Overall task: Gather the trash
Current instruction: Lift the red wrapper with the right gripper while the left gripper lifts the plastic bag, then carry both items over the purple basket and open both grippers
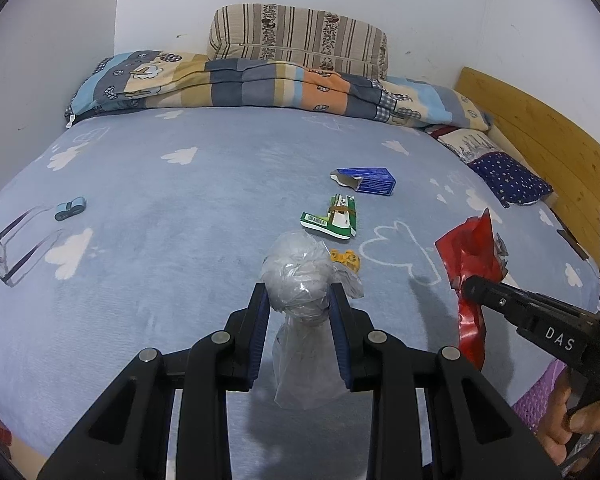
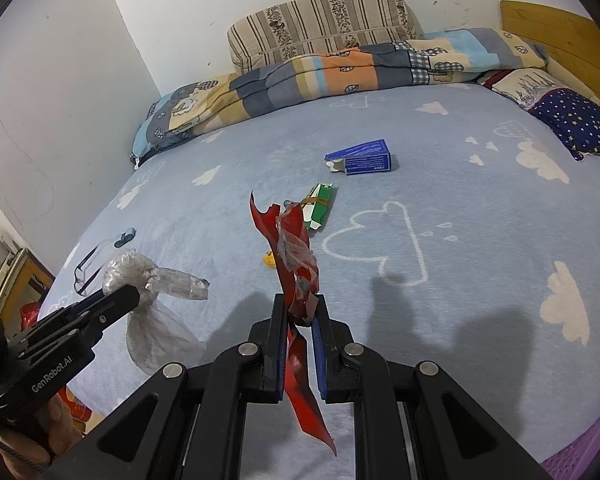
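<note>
My left gripper point(image 1: 299, 300) fingers clamp a crumpled clear plastic bag point(image 1: 298, 276), held above the bed point(image 1: 180, 208). My right gripper point(image 2: 300, 312) fingers pinch a red wrapper point(image 2: 296, 256). Green carton point(image 1: 332, 222), blue box point(image 1: 366, 180) and small yellow scrap point(image 1: 346, 259) lie on the bed ahead.

Two hand-held grippers: left hand-held gripper point(image 1: 298, 300) at lower centre of the left wrist view, right hand-held gripper point(image 2: 300, 310) at lower centre of the right wrist view. One clear plastic bag point(image 1: 300, 276), one red wrapper point(image 2: 294, 248). On the bed point(image 1: 180, 200): one blue carton point(image 1: 366, 180), one green carton point(image 1: 334, 220), one small yellow scrap point(image 1: 346, 259), one pair of glasses point(image 1: 20, 248) at left, one small blue-grey case point(image 1: 70, 209). Two pillows, striped pillow point(image 1: 300, 36) at top and starred pillow point(image 1: 504, 176) at right. One folded quilt point(image 1: 240, 80).
</note>
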Demonstrator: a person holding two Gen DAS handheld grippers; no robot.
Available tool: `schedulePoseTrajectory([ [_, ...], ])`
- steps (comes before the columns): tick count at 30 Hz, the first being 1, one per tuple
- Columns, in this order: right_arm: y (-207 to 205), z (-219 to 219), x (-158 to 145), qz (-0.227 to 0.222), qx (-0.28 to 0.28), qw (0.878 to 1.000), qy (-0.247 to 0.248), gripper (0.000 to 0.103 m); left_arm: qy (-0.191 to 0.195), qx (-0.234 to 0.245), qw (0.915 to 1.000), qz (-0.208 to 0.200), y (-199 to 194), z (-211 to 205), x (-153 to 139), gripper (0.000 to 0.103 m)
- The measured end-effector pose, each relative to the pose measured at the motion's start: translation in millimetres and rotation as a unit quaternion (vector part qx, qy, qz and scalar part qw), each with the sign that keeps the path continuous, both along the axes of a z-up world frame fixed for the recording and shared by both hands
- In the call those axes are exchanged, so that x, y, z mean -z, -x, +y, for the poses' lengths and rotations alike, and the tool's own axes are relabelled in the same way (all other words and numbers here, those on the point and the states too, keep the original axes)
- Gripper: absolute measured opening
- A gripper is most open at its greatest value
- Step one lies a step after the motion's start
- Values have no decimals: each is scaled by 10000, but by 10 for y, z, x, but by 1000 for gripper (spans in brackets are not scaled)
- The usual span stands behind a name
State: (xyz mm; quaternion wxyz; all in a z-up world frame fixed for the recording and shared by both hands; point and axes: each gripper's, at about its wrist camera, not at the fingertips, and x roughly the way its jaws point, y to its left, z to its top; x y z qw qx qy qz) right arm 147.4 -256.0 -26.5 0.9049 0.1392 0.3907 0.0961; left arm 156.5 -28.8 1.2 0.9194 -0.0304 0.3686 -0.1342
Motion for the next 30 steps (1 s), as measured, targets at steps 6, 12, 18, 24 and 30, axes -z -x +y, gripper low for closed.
schedulePoseTrajectory([
  [6, 122, -237, -123, 10, 212, 9985, -509, 12, 268, 611, 9978, -27, 116, -258, -90, 29],
  [12, 729, -793, -432, -422, 665, 9911, -1071, 12, 389, 1620, 9859, -131, 467, -852, -217, 29],
  [18, 1596, -1611, -493, -655, 1449, 9807, -1141, 12, 390, 2614, 9643, -162, 882, -1626, -335, 29],
  [24, 2588, -2537, -394, -650, 2594, 9581, -1031, 12, 358, 3740, 9267, -67, 1402, -2666, -406, 29],
  [30, 3212, -3089, -255, -602, 3376, 9326, -1128, 12, 104, 4638, 8859, 53, 1867, -3565, -347, 29],
])
